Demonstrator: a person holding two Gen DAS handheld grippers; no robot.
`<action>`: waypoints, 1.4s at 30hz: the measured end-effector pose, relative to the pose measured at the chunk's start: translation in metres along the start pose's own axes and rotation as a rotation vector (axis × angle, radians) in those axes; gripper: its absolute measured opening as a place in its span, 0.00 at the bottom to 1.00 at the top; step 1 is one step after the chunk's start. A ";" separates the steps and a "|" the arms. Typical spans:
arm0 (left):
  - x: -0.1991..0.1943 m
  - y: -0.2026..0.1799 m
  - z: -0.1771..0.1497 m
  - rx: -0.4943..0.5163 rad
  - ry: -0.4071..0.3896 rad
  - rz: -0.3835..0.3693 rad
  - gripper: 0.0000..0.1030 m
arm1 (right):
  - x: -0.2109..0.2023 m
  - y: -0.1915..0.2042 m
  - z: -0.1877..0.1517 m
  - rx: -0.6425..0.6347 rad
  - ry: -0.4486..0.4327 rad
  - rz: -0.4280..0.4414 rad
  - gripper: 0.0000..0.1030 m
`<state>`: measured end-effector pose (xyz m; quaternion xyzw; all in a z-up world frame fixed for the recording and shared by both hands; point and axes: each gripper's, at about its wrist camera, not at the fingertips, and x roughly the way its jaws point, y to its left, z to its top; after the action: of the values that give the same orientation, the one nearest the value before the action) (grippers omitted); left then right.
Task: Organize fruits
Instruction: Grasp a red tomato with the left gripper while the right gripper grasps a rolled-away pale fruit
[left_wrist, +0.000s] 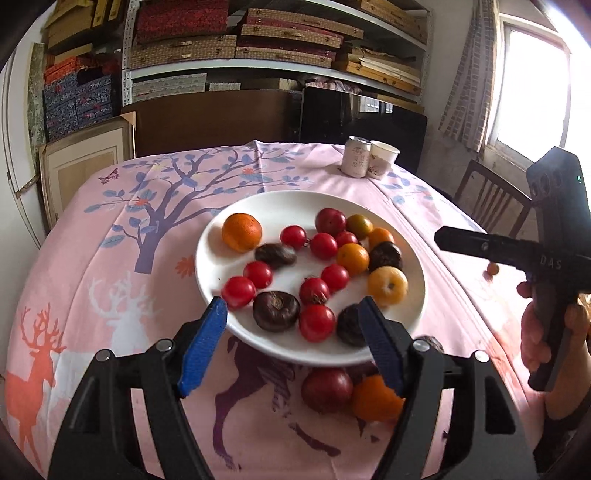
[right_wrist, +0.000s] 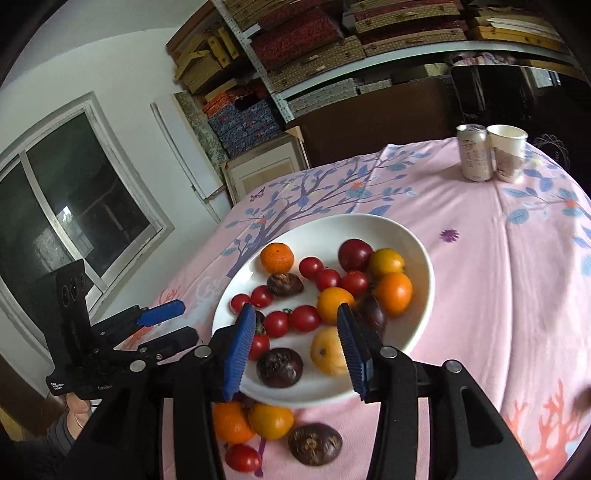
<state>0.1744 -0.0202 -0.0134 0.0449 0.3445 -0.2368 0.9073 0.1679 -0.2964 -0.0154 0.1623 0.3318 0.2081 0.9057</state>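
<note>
While tool (left_wrist: 291, 314) gapes, plate (left_wrist: 273, 206) just beyond.

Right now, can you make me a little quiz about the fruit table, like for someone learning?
1. True or false: every fruit is already on the white plate.
2. What stands at the far side of the table, beside the paper cup? A) a bottle B) a drink can C) a bowl
3. Fill the gap: the right gripper and the left gripper are both ____, with nothing held.

Key
1. False: some still lie on the pink tablecloth in front of the plate, such as a red cherry tomato and a dark brown chestnut-like one.
2. B, the drink can.
3. open
</note>
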 end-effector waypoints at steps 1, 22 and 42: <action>-0.005 -0.007 -0.007 0.020 0.010 -0.011 0.70 | -0.012 -0.009 -0.008 0.023 -0.007 -0.013 0.46; 0.029 -0.108 -0.079 0.107 0.257 -0.016 0.33 | -0.122 -0.145 -0.074 0.193 -0.045 -0.563 0.46; 0.025 -0.109 -0.074 0.043 0.225 -0.060 0.31 | -0.069 -0.158 -0.045 0.126 0.106 -0.589 0.27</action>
<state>0.0957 -0.1084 -0.0766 0.0802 0.4400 -0.2647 0.8543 0.1329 -0.4587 -0.0798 0.1039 0.4235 -0.0763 0.8967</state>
